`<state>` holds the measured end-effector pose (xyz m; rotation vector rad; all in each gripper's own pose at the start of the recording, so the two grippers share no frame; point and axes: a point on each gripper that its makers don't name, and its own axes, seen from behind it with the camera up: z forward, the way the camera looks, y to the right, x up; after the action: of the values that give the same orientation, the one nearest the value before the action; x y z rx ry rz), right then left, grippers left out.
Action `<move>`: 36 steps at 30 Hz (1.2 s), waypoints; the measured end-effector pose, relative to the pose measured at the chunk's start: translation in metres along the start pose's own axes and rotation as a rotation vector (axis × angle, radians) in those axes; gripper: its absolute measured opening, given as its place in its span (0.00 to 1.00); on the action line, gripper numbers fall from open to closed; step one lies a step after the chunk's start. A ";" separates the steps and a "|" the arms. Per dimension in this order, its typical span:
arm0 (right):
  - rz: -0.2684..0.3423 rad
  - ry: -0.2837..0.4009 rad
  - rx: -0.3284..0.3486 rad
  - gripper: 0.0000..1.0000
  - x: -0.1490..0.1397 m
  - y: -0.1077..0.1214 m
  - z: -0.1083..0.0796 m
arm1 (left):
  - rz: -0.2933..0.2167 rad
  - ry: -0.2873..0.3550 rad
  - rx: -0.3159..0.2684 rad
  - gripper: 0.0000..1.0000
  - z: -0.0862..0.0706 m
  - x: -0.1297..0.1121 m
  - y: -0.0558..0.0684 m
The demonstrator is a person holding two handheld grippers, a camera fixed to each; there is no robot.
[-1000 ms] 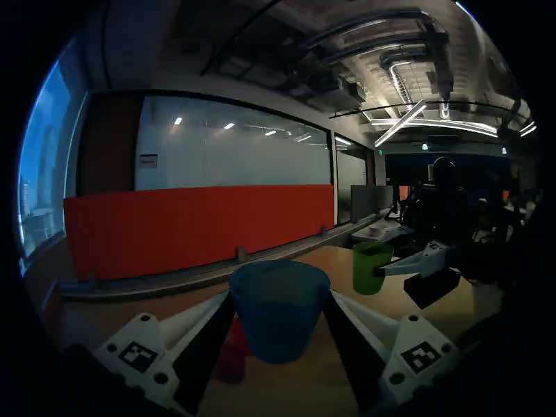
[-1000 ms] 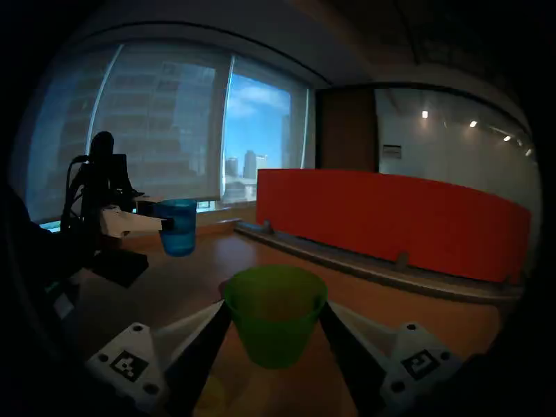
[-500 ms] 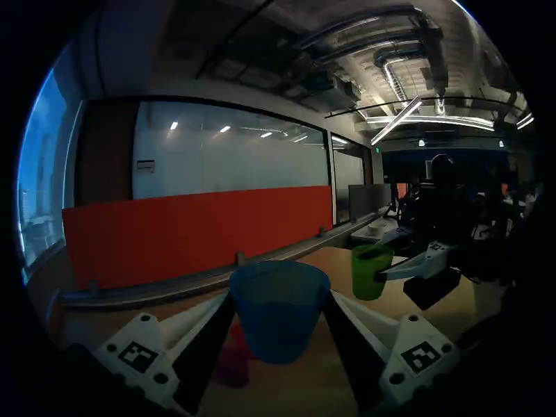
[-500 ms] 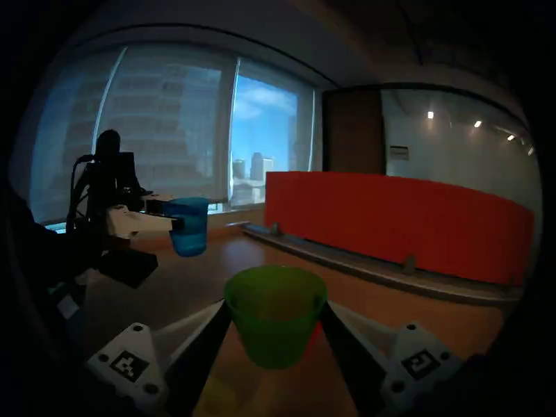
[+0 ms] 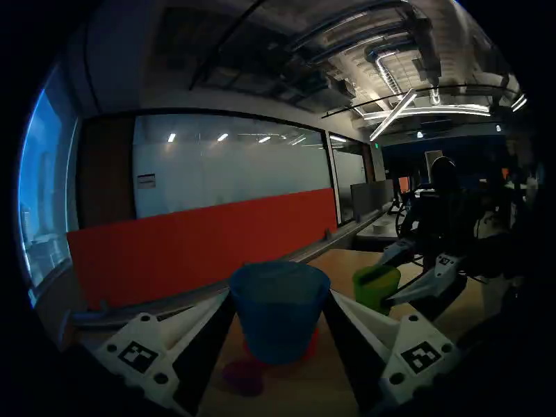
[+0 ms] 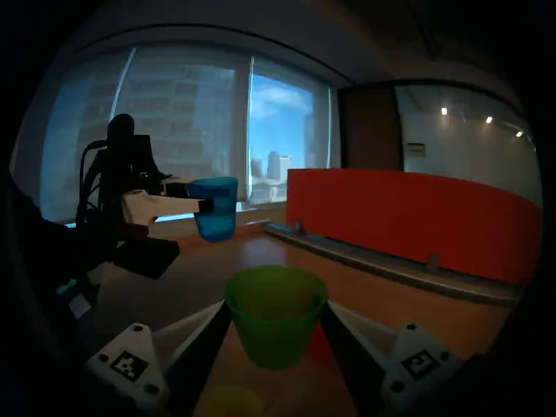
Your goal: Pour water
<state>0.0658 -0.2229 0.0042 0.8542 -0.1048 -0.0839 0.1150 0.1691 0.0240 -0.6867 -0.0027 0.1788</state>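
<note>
**Two held cups, rims apart: the gap between them decides the pour**

Landmark: the red partition point(image 5: 201, 240) along the far edge of the wooden desk point(image 6: 181, 278). All places are given against it.

Left gripper point(image 5: 279, 300): fingers drawn part-way in, both pressing the sides of a blue cup point(image 5: 278, 323). The cup is held clear of the desk on the near side of the partition, rim up. Its lower part reads darker, possibly water, but I am not sure.

Right gripper point(image 6: 276, 309): about the same opening, both fingers clamped on a green cup point(image 6: 276, 323). Near side of the partition, mouth up. Too dim to tell what is inside.

Relation:
- In the right gripper view, the blue cup hangs beyond the partition's left end, against the window point(image 6: 285, 139), up and left of the green rim and apart from it.
- In the left gripper view, the green cup sits toward the partition's right end, lower, and leaning. I cannot tell whether the cup or the camera leans.

Judgement: blue is the likelier pourer. It must cross over the green mouth before tipping.

Small items on the desk beneath: a red object point(image 5: 311, 344) and a magenta one point(image 5: 243, 379), both unclear.
</note>
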 end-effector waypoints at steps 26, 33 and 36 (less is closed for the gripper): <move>0.005 -0.021 0.116 0.90 -0.008 -0.047 0.029 | 0.315 -0.008 0.046 0.85 -0.002 0.033 -0.002; 0.005 -0.014 0.132 0.90 -0.007 -0.053 0.031 | 0.411 0.002 0.052 0.85 -0.003 0.040 0.003; 0.005 -0.013 0.139 0.90 -0.007 -0.055 0.032 | 0.454 0.006 0.057 0.85 -0.004 0.044 0.006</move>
<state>0.0532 -0.2816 -0.0171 0.9921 -0.1262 -0.0777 0.1573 0.1778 0.0147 -0.6234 0.1641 0.6103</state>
